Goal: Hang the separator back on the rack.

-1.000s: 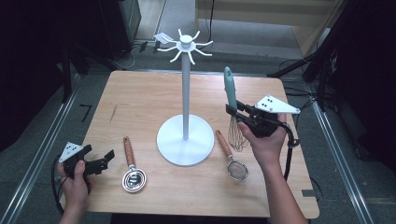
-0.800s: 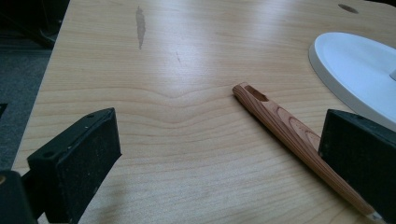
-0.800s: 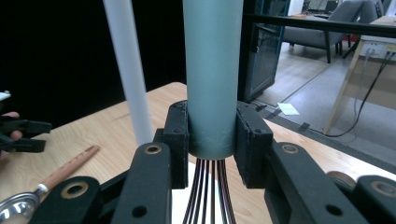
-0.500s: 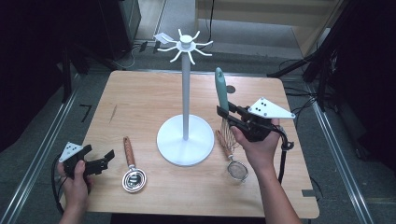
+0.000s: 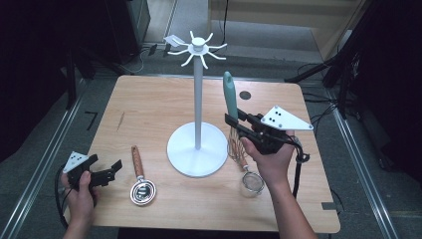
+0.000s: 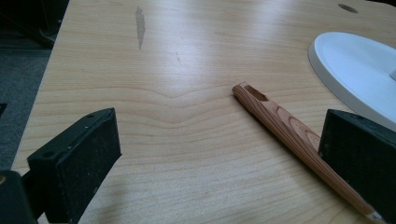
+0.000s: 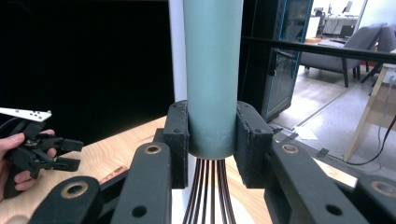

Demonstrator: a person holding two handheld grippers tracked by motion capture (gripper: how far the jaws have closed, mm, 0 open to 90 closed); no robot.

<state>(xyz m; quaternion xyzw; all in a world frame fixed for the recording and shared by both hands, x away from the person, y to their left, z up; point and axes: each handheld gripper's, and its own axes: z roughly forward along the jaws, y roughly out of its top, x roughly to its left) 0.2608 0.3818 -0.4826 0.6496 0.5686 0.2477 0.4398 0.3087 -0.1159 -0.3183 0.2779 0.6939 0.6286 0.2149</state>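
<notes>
The right gripper had its jaws pinched on the lower end of the whisk's teal handle, holding it upright above the table with the handle pointing up and the wires hanging below. From the right gripper view, the two black pads pressed flat against either side of the handle, just above where the dark wires fanned out. The whisk sat just to the right of the white stand, close to its pole but apart from it, and well below the hooks at the top. A strainer lay on the table under the person's right hand, beside the stand's round base.

Over at the near left corner, the left gripper rested low over the table in the person's left hand, its jaws spread wide and pinching nothing. In the left gripper view, a wooden handle lay slanted on the bare wood, running in beside the right-hand pad; whether they touched I could not tell. That handle belonged to a small metal scoop lying just right of the left gripper.
</notes>
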